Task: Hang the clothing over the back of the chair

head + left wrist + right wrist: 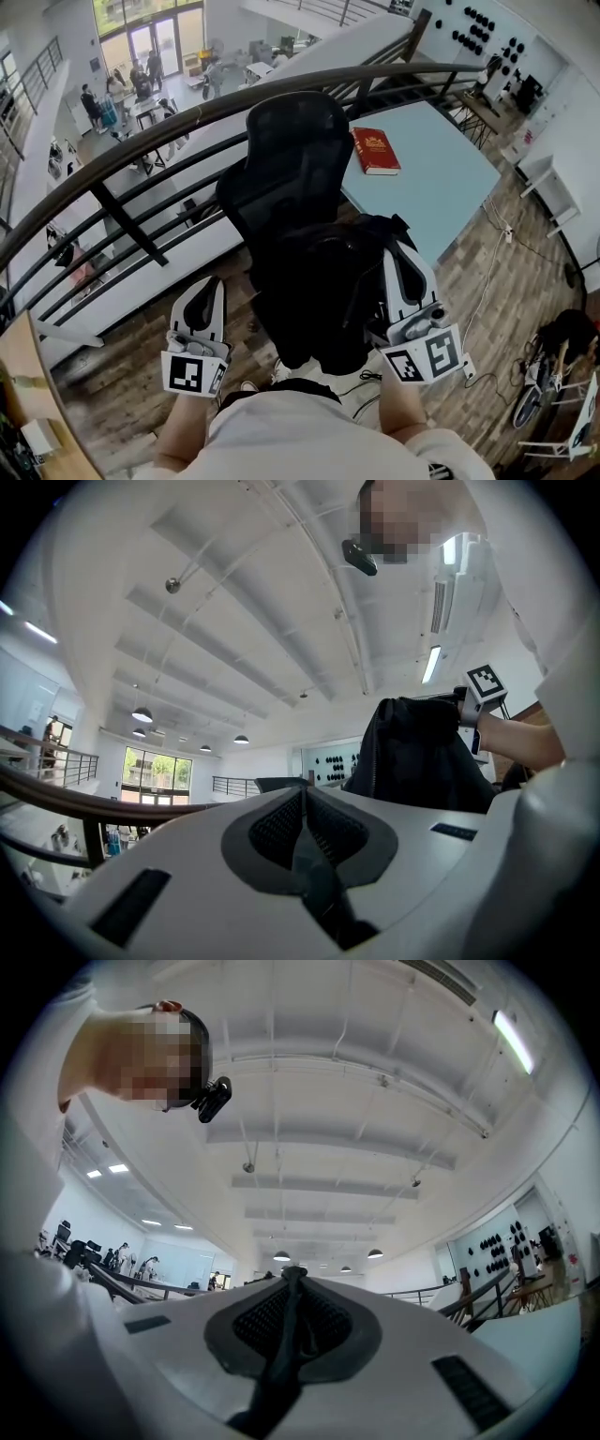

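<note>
The jaws of my right gripper [399, 253] pinch one thin fold of the bunched black fabric garment [319, 300], which hangs not yet over the black mesh office chair [291, 159]. My left gripper [208, 289], jaws pressed together, holds nothing. Lifted one-handed, the garment may slip free or snag on the backrest.

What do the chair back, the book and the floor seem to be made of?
Chair back: black mesh, its fine weave shows. Book: red hard cover, gilt print, perhaps cloth-bound. Floor: brown planks with grain, wood or laminate.
</note>
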`<state>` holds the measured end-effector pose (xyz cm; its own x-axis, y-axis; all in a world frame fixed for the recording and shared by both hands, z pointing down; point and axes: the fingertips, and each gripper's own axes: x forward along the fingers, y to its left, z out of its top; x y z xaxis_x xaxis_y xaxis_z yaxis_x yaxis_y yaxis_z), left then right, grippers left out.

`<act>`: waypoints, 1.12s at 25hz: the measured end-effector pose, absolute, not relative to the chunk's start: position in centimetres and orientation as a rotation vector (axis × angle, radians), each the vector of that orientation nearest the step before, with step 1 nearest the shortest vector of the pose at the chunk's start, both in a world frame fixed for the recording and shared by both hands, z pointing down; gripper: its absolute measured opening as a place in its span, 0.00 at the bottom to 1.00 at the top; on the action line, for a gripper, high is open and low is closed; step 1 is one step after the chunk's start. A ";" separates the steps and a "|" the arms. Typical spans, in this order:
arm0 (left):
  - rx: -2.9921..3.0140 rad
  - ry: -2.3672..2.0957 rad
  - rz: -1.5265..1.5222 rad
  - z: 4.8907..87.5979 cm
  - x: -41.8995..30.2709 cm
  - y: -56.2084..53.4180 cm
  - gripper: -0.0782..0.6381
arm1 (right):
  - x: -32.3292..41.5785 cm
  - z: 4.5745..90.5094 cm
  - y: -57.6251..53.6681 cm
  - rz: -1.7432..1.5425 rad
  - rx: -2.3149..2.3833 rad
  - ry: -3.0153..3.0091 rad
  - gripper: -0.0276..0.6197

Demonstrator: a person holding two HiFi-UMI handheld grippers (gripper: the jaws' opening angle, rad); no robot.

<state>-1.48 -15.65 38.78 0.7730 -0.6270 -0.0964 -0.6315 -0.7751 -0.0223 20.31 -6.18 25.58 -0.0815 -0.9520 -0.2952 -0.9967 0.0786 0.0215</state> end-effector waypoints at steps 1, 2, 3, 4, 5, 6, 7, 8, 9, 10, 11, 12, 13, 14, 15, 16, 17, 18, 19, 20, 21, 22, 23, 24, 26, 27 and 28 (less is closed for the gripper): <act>-2.907 1.039 0.128 38.8 -1.6 -15.7 0.16 | 20.2 25.5 -6.5 0.325 -1.976 2.153 0.09; -2.906 1.046 0.127 38.9 -1.7 -15.8 0.16 | 20.1 25.4 -6.7 0.328 -1.973 2.159 0.09; -2.905 1.053 0.128 38.9 -1.8 -15.9 0.16 | 20.1 25.3 -6.9 0.332 -1.970 2.163 0.09; -2.905 1.058 0.129 38.9 -1.9 -16.0 0.16 | 20.1 25.2 -7.2 0.338 -1.966 2.165 0.09; -2.904 1.060 0.129 38.9 -1.9 -16.1 0.16 | 20.1 25.0 -7.5 0.345 -1.962 2.165 0.09; -2.903 1.061 0.125 39.0 -1.8 -16.3 0.16 | 20.3 24.8 -7.9 0.352 -1.958 2.163 0.09; -2.900 1.062 0.121 39.0 -1.8 -16.5 0.16 | 20.5 24.5 -8.3 0.361 -1.954 2.160 0.09; -2.896 1.066 0.119 38.9 -1.7 -16.7 0.16 | 20.7 24.1 -8.8 0.373 -1.949 2.157 0.09; -2.892 1.073 0.120 38.9 -1.7 -17.0 0.16 | 20.9 23.7 -9.4 0.388 -1.944 2.154 0.09; -2.887 1.081 0.121 38.8 -1.7 -17.4 0.16 | 21.1 23.3 -9.9 0.404 -1.939 2.152 0.09; -2.882 1.091 0.122 38.7 -1.8 -17.7 0.16 | 21.2 22.9 -10.5 0.421 -1.934 2.153 0.09; -2.876 1.098 0.123 38.6 -1.9 -18.0 0.16 | 21.3 22.4 -11.2 0.438 -1.929 2.154 0.09; -2.870 1.103 0.125 38.5 -1.9 -18.2 0.16 | 21.5 21.9 -11.9 0.454 -1.924 2.156 0.09; -2.864 1.107 0.127 38.4 -1.9 -18.4 0.16 | 21.7 21.4 -12.6 0.469 -1.918 2.158 0.09; -2.860 1.110 0.127 38.4 -1.9 -18.6 0.16 | 21.9 20.9 -13.2 0.483 -1.912 2.158 0.09; -2.855 1.114 0.127 38.3 -1.8 -18.8 0.16 | 22.2 20.3 -13.9 0.499 -1.906 2.158 0.09; -2.852 1.118 0.127 38.2 -1.7 -19.1 0.16 | 22.5 19.7 -14.6 0.516 -1.904 2.157 0.09; -2.849 1.122 0.127 38.1 -1.6 -19.3 0.16 | 22.9 19.1 -15.3 0.532 -1.905 2.156 0.09; -2.846 1.127 0.127 38.0 -1.5 -19.4 0.16 | 23.3 18.6 -16.0 0.547 -1.908 2.156 0.09; -2.844 1.134 0.127 37.9 -1.5 -19.6 0.16 | 23.6 18.0 -16.8 0.562 -1.909 2.156 0.09; -2.841 1.141 0.126 37.9 -1.6 -19.7 0.16 | 23.8 17.5 -17.5 0.578 -1.907 2.158 0.09; -2.839 1.150 0.124 37.9 -1.7 -19.8 0.16 | 24.1 17.0 -18.3 0.593 -1.904 2.160 0.09; -2.836 1.160 0.123 38.0 -1.7 -20.0 0.16 | 24.3 16.4 -19.2 0.606 -1.899 2.163 0.09; -2.833 1.170 0.123 38.0 -1.7 -20.1 0.16 | 24.6 15.8 -20.1 0.619 -1.895 2.164 0.09; -2.828 1.189 0.123 38.0 -1.5 -20.4 0.16 | 25.4 14.7 -21.9 0.640 -1.897 2.155 0.09; -2.825 1.198 0.124 38.0 -1.4 -20.6 0.16 | 25.9 14.2 -22.7 0.650 -1.903 2.146 0.09; -2.822 1.207 0.125 38.0 -1.3 -20.8 0.16 | 26.4 13.7 -23.5 0.661 -1.911 2.137 0.09</act>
